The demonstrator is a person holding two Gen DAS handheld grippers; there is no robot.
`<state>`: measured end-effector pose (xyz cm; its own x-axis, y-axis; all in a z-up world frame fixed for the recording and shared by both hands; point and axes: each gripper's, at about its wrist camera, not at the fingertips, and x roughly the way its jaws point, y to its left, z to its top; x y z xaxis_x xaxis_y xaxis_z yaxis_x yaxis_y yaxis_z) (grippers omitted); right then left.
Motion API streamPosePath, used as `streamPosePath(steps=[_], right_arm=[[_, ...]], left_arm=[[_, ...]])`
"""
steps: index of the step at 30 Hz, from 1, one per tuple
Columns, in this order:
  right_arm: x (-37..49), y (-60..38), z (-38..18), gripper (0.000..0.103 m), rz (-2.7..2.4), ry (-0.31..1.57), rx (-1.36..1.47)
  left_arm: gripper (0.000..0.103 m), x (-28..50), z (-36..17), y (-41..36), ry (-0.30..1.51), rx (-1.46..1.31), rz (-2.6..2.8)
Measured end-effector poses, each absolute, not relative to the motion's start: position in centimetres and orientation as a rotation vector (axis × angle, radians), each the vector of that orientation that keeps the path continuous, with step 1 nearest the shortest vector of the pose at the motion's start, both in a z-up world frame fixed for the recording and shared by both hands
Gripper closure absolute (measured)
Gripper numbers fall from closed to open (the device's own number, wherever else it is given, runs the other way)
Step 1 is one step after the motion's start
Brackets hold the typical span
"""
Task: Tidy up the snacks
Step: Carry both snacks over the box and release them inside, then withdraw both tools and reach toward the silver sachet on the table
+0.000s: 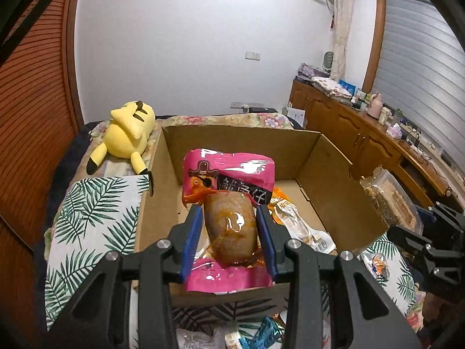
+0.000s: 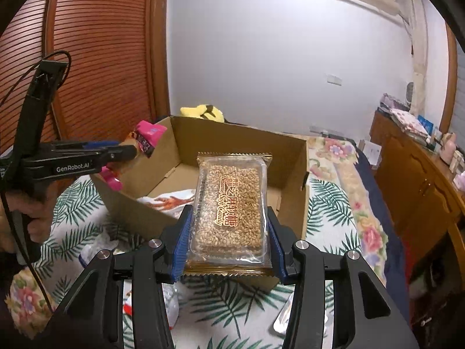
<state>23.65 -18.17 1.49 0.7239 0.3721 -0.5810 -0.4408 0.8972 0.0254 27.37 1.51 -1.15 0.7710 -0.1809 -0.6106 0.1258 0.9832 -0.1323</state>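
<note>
Left claw (image 1: 228, 226) pinches a pink foil snack pouch w/ a brown vacuum-packed piece (image 1: 229, 221), held above the near end of the open brown cardboard box (image 1: 328, 180); right claw (image 2: 228, 238) grips a clear-wrapped sesame candy pack w/ gold edges (image 2: 231, 209) over the box's near corner. Judged best: lower each pack fwd past the rim before spreading pads, pouch beside the orange-white packet (image 1: 293, 218) already inside, w/o crushing it. More wrapped snacks (image 1: 255, 334) wait on the leaf-print bed cover (image 1: 96, 218).

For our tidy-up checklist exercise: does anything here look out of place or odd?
Yes. A yellow plush lies face down beside the box, a toy among snacks. Loose packets lie scattered on the leaf-print cloth, outside the box. The pink pack and the sesame candy, each held in a tool, look intact.
</note>
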Motion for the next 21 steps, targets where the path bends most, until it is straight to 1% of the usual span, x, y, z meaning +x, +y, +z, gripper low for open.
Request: streamPosePath(steps=[6, 10, 13, 15, 18, 19, 20, 21], right_arm=[[26.0, -18.4, 0.9, 0.056, 0.457, 0.652, -0.024], [27.2, -18.3, 0.1, 0.056, 0.439, 0.674, -0.010], [27.9, -18.3, -0.3, 0.056, 0.428, 0.688, 0.002], [28.3, -18.3, -0.6, 0.056, 0.424, 0.698, 0.005], [28.7, -18.2, -1.0, 0.056, 0.422, 0.701, 0.003], [28.8, -18.0, -1.2, 0.056, 0.423, 0.704, 0.008], [28.9, -17.9, -1.3, 0.055, 0.425, 0.707, 0.012], [29.0, -17.8, -1.4, 0.055, 0.427, 0.711, 0.014]], left_arm=[[0.066, 27.5, -1.8, 1.2, 0.689, -0.075, -0.165], [0.066, 27.6, -2.1, 1.6, 0.691, -0.104, -0.177], [0.064, 27.5, -1.9, 2.2, 0.678, -0.121, -0.173], [0.053, 27.3, -1.9, 2.3, 0.675, -0.113, -0.178], [0.050, 26.8, -1.7, 2.4, 0.668, -0.102, -0.183], [0.048, 26.6, -1.6, 2.5, 0.667, -0.097, -0.183], [0.043, 26.4, -1.6, 2.7, 0.665, -0.096, -0.181], [0.043, 26.1, -1.5, 2.8, 0.661, -0.098, -0.179]])
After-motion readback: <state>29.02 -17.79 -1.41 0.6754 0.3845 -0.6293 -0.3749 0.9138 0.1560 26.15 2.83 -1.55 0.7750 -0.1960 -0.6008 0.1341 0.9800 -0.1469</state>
